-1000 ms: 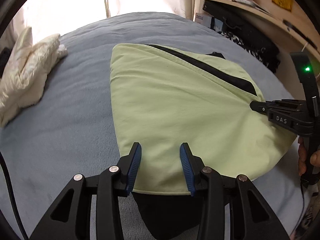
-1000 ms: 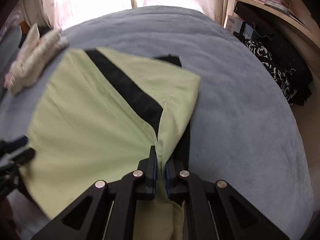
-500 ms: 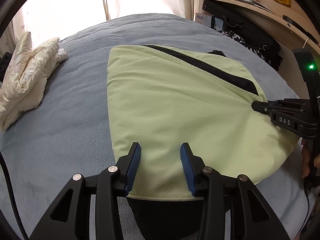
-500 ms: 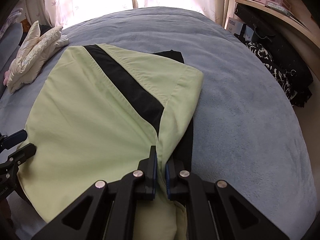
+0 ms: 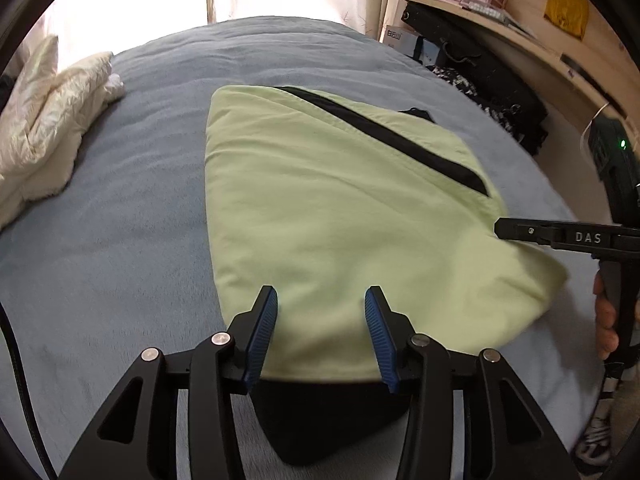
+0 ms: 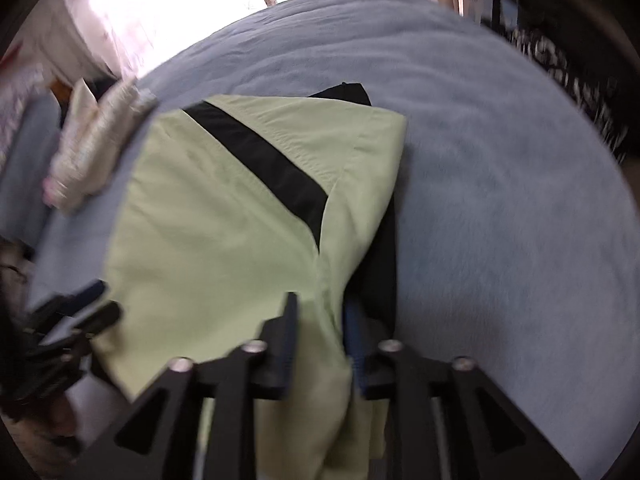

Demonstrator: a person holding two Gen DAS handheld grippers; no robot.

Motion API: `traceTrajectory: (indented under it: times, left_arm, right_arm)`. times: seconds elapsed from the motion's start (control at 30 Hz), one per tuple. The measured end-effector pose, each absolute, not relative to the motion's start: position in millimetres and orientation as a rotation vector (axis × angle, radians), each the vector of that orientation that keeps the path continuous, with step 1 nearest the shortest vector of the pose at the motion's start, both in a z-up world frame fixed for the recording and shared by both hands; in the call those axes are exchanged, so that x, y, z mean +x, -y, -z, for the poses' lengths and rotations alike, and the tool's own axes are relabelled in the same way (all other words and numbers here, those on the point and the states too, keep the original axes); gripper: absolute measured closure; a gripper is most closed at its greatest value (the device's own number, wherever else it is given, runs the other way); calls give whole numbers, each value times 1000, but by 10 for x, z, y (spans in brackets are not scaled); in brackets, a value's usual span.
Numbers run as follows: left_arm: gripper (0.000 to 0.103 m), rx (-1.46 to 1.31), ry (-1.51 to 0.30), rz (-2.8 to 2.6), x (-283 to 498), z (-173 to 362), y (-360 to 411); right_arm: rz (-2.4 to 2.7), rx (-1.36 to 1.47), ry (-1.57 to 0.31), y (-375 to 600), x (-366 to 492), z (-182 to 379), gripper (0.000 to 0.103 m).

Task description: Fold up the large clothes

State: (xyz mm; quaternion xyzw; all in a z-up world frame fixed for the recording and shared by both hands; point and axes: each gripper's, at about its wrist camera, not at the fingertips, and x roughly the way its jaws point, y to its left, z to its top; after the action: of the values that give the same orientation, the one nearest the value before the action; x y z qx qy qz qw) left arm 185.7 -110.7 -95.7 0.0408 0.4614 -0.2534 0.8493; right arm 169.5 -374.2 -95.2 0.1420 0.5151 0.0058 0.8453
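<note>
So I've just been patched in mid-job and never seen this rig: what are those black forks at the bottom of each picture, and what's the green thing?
No robot here: a person holds a pair of tongs in each hand, with a camera on each looking along its fingers. One picture is from the left tongs, the other from the right tongs. The light green garment with a black stripe lies folded on the grey-blue bed; a cream bundle sits aside. The left tongs are open over its near edge. The right tongs are opening, cloth between them.
</note>
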Motion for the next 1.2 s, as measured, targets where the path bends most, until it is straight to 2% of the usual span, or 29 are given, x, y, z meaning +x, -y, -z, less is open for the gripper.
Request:
traceTrajectory:
  times: [0.03, 0.07, 0.47, 0.63, 0.7, 0.73, 0.77, 0.83, 0.97, 1.1, 1.2]
  left_arm:
    - [60, 78, -976, 541, 1827, 935, 1082]
    - [60, 74, -978, 544, 1797, 923, 1060]
    - [60, 72, -991, 529, 1596, 912, 984]
    - [60, 91, -985, 520, 1588, 957, 1031]
    - [60, 109, -976, 520, 1585, 976, 1062]
    - [60, 114, -976, 518, 1587, 983, 1075]
    - [60, 124, -979, 515, 1586, 980, 1095]
    - [60, 127, -982, 521, 1566, 943, 1111]
    - [61, 147, -980, 521, 1512, 1036, 1143]
    - [61, 235, -952, 493, 1444, 1120, 1259]
    - [61, 224, -961, 539, 1456, 1024, 1211]
  right_arm:
    - [-23, 323, -1089, 3775, 1650, 924, 62]
    - [-32, 341, -1094, 3800, 1602, 897, 61]
    - [-83, 377, -1118, 3681, 1378, 848, 59]
    - [-50, 316, -1185, 3586, 1380, 983, 59]
    - [-34, 315, -1179, 3576, 1355, 1028, 68]
    - [-34, 307, -1169, 3570, 1344, 1036, 84]
    - [-50, 304, -1163, 3550, 1333, 1042, 90]
    - [-40, 252, -1139, 3475, 1283, 986, 94]
    - [11, 204, -1046, 3464, 1108, 787, 95]
    - [33, 228, -1152, 3553, 1194, 1224, 94]
    - [23, 281, -1161, 3581, 1211, 1130, 91]
